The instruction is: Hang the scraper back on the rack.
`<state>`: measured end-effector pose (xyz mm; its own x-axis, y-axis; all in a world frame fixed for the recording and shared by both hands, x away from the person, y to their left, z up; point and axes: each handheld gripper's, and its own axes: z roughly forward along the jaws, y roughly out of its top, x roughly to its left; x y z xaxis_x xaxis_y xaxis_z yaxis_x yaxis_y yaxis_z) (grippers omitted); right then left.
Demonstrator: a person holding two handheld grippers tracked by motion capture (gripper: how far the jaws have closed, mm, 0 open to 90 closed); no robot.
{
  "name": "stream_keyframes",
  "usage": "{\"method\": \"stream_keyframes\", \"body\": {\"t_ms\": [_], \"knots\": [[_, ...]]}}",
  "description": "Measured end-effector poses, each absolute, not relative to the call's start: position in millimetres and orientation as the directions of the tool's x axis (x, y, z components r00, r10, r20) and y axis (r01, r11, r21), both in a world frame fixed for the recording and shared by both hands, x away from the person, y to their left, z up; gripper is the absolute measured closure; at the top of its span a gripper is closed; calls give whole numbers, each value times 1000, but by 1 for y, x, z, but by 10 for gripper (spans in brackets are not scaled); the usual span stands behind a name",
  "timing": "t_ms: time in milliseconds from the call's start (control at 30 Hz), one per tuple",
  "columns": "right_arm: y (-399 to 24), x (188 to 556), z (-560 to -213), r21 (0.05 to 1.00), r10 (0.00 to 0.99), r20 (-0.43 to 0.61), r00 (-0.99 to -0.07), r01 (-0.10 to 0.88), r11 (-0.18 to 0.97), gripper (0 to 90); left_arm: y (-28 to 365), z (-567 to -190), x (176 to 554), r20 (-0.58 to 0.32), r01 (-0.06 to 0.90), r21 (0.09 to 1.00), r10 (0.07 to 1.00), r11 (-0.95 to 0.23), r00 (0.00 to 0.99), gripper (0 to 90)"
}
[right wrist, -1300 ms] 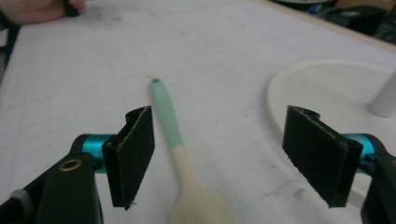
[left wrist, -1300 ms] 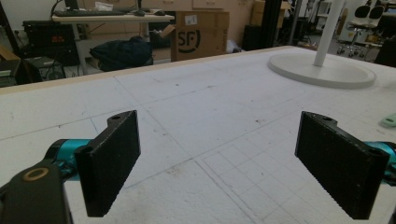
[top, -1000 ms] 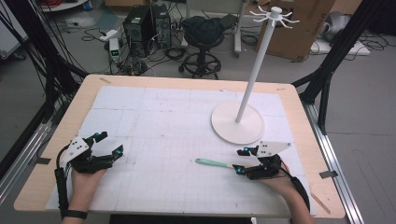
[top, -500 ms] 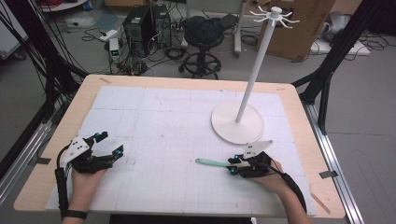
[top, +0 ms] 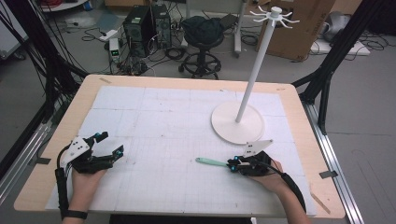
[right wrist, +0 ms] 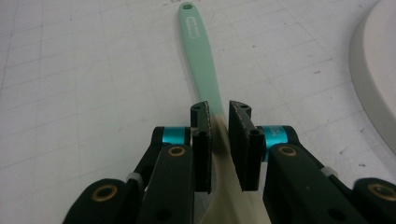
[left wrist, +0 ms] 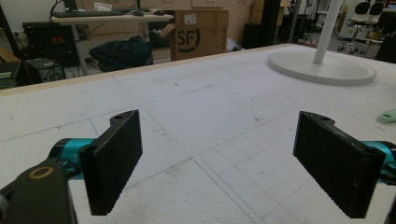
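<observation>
where the white gridded mat [top: 154,126] covers the wooden table [top: 60,140], we have broad bare room across the middle and left. the white hook stand [top: 238,122] rises just beyond our right gripper [top: 232,165], its base crowding that side. our right jaws have just been closing and now pinch the mint-handled spatula [right wrist: 201,56], which lies flat pointing left. our left gripper [top: 108,145] rests near the left edge, jaws wide with nothing between them.

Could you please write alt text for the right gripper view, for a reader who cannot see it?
The right gripper, whose jaws have just been closing, is shut on a spatula where its mint-green handle meets the cream part. The handle, with a hole at its far end, lies on the white gridded table, pointing away. The stand base curves in at the right edge.
</observation>
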<state>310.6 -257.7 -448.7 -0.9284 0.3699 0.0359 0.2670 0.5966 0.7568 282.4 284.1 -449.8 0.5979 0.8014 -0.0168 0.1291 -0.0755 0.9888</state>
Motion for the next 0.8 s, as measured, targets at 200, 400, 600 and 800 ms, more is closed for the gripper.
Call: {"method": "stream_keyframes", "body": {"t_ms": [200, 400, 600, 800], "knots": [[-258, 309, -448, 750, 396, 59, -916, 303, 587, 815, 284, -450, 282, -17, 129, 989, 801, -76, 598, 162], [-268, 312, -440, 775, 462, 72, -884, 341, 531, 816, 284, -450, 282, -16, 128, 989, 804, -75, 595, 161], [-283, 310, -412, 808, 521, 106, -847, 379, 451, 816, 284, -450, 282, -12, 127, 989, 801, -80, 598, 155], [-300, 308, -368, 834, 577, 121, -808, 398, 382, 816, 284, -450, 282, -10, 125, 989, 800, -82, 600, 154]]}}
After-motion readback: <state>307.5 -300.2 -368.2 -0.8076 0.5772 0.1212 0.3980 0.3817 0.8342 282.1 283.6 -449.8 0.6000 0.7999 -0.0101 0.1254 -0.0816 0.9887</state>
